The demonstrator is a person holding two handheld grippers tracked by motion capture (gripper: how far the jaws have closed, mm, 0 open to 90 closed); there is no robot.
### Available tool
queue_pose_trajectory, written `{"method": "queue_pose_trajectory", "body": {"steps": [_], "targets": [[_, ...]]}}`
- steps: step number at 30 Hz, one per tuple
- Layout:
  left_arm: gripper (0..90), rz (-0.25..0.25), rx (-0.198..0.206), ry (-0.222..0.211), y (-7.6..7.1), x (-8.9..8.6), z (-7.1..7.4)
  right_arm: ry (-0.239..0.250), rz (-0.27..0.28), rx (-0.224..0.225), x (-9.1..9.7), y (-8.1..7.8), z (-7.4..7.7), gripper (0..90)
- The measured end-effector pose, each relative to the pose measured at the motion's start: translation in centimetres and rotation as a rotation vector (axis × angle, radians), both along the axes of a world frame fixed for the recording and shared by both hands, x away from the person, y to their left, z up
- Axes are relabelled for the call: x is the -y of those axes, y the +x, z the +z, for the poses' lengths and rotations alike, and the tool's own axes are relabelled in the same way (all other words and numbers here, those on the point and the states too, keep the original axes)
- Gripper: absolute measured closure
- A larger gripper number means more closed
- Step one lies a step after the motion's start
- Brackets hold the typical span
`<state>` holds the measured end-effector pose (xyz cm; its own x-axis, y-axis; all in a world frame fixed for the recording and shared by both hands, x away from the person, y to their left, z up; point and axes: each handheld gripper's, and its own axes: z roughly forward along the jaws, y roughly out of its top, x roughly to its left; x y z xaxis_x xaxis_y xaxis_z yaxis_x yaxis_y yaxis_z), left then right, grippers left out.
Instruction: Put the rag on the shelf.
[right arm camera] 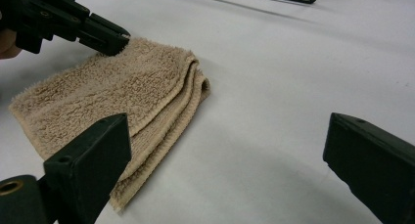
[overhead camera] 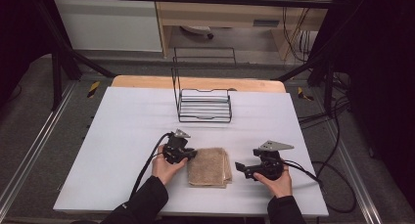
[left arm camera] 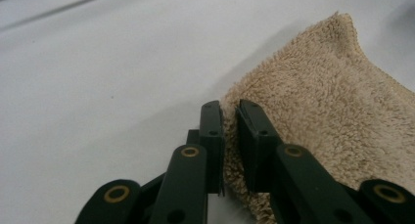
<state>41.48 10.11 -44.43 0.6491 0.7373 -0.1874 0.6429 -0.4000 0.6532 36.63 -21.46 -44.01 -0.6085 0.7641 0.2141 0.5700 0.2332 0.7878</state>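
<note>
Black jaws of the left tool (left arm camera: 230, 136) pinch the near-left corner of a folded tan terry-cloth towel (overhead camera: 209, 166), which lies flat on the white tabletop (overhead camera: 122, 131) between both tools, long axis running away from the person. Right tool (right arm camera: 227, 150), jaws spread wide, hovers just right of it; its view shows the towel's stacked folded edges. Beyond, a black wire rack (overhead camera: 204, 105) stands.

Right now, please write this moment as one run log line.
left tool: shut on towel edge | right tool: open, holding nothing, beside towel | towel: folded, flat on table | wire rack: behind, untouched
</note>
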Motion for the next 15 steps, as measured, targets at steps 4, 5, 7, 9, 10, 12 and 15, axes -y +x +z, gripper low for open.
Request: {"method": "queue_pose_trajectory", "body": {"steps": [4,5,7,9,10,12,15], "targets": [[82.1,-0.005,0.006,0.012,-0.03,0.06,-0.03,0.002,-0.005,0.004,0.00,0.10,0.09,2.5],[82.1,-0.006,0.007,0.013,-0.03,0.09,-0.05,0.005,-0.008,0.006,-0.03,0.13,0.12,2.3],[82.1,-0.005,0.013,0.019,-0.11,0.17,-0.06,0.013,-0.002,0.002,-0.05,0.20,0.17,2.3],[82.1,-0.003,0.028,0.028,-0.24,0.31,-0.09,0.016,-0.005,0.002,-0.14,0.31,0.12,2.1],[82.0,-0.002,0.033,0.030,-0.32,0.40,-0.11,0.013,-0.005,0.002,-0.17,0.38,0.10,1.9],[82.0,-0.007,0.039,0.039,-0.36,0.44,-0.09,0.004,-0.005,0.006,-0.52,0.63,0.21,1.3],[82.0,-0.014,0.040,0.037,-0.32,0.38,-0.13,0.002,0.000,0.014,-0.87,0.87,0.29,1.4]]}}
